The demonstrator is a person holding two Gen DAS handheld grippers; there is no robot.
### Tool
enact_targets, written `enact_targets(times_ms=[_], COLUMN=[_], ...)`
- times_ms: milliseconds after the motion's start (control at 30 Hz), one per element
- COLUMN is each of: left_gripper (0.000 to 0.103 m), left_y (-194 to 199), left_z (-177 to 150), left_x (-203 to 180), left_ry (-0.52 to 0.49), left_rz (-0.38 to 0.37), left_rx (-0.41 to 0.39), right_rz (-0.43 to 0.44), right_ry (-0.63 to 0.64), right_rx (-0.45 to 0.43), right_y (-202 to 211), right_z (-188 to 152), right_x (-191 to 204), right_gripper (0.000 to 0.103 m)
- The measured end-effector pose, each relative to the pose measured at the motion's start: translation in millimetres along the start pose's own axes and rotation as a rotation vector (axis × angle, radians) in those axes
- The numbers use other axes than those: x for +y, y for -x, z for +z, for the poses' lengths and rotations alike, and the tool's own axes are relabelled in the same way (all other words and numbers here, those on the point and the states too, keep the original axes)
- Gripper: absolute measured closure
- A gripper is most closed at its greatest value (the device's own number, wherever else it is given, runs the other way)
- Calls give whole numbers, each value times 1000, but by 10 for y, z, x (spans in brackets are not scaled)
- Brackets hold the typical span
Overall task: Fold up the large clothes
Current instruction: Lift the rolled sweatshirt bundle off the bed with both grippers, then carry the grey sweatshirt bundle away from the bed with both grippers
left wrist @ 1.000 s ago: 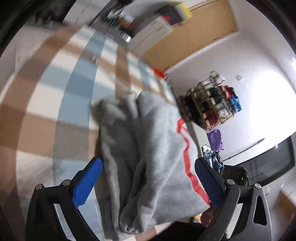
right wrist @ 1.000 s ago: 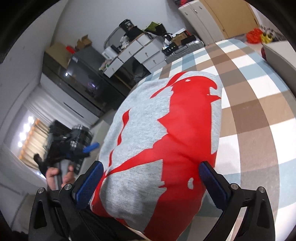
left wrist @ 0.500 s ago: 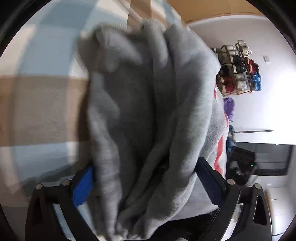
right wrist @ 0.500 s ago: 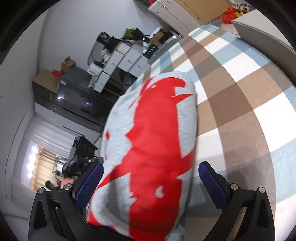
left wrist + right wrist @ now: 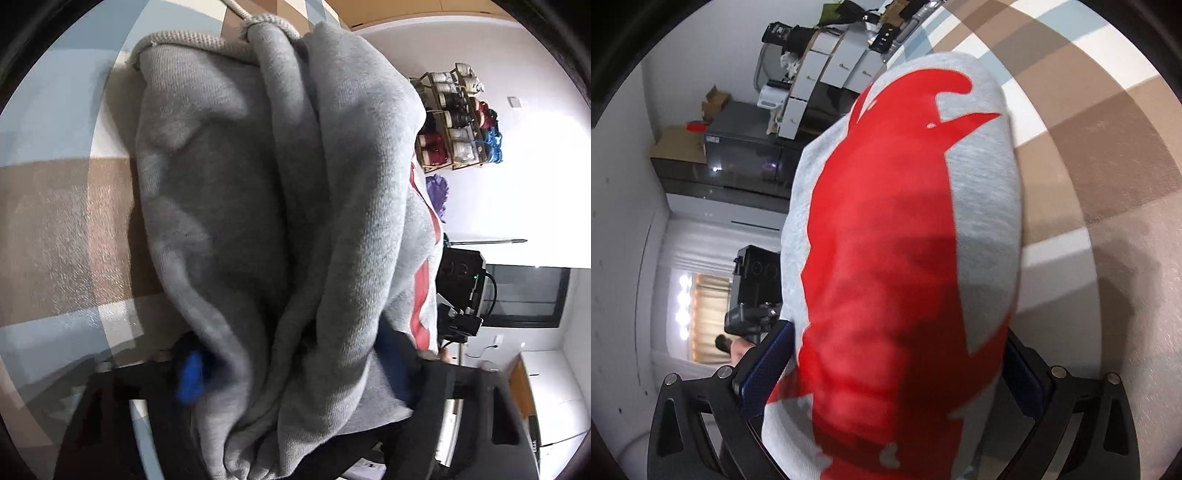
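While the checked blanket (image 5: 62,229) of brown, pale blue and white squares spreads under everything, the folded grey sweatshirt (image 5: 280,221) lies on it as a thick bundle, with checked cloth showing along both of its long sides. Its upper face carries a large red print (image 5: 886,258), and at the far end of the bundle a pale cord (image 5: 192,40) curls along the hem. The left gripper (image 5: 291,369) is closing its jaws around the near end of the bundle, the grey folds bunched between them and one blue pad (image 5: 190,380) pressed into the cloth. The right gripper (image 5: 894,365) straddles the printed side with the fabric filling the space between its blue pads; whether they actually clamp it cannot be told. Against the far wall stands a small shelf rack (image 5: 458,122).
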State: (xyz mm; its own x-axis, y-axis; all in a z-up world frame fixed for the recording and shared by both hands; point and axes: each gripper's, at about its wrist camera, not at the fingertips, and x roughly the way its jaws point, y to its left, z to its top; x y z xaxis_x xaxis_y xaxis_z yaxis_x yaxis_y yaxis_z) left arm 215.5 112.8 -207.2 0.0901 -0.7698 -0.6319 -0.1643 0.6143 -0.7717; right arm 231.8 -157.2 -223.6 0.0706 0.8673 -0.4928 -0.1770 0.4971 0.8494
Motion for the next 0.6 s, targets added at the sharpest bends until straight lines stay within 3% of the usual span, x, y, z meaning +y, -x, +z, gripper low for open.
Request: enact_targets(times_ms=[67, 133, 167, 267, 500, 600], left_gripper=[50, 56, 56, 56, 30, 29], left_y=[41, 114, 137, 130, 105, 114], left_z=[-23, -78, -105, -179, -92, -123], left_x=[18, 10, -9, 12, 208, 147], left_ry=[-13, -31, -50, -65, 15, -18], left_rz=[-10, -32, -37, -44, -102, -80], left_rx=[-8, -20, -21, 8, 59, 23], right_rz=[1, 11, 19, 25, 12, 29], right_ry=[11, 28, 42, 80, 74, 45], right_rx=[-1, -9, -13, -1, -1, -11], right_y=[-5, 57, 100, 156, 129, 76], right_z=[0, -17, -37, -123, -93, -67], right_x=[35, 62, 76, 102, 102, 78], right_gripper=[2, 11, 16, 16, 14, 12])
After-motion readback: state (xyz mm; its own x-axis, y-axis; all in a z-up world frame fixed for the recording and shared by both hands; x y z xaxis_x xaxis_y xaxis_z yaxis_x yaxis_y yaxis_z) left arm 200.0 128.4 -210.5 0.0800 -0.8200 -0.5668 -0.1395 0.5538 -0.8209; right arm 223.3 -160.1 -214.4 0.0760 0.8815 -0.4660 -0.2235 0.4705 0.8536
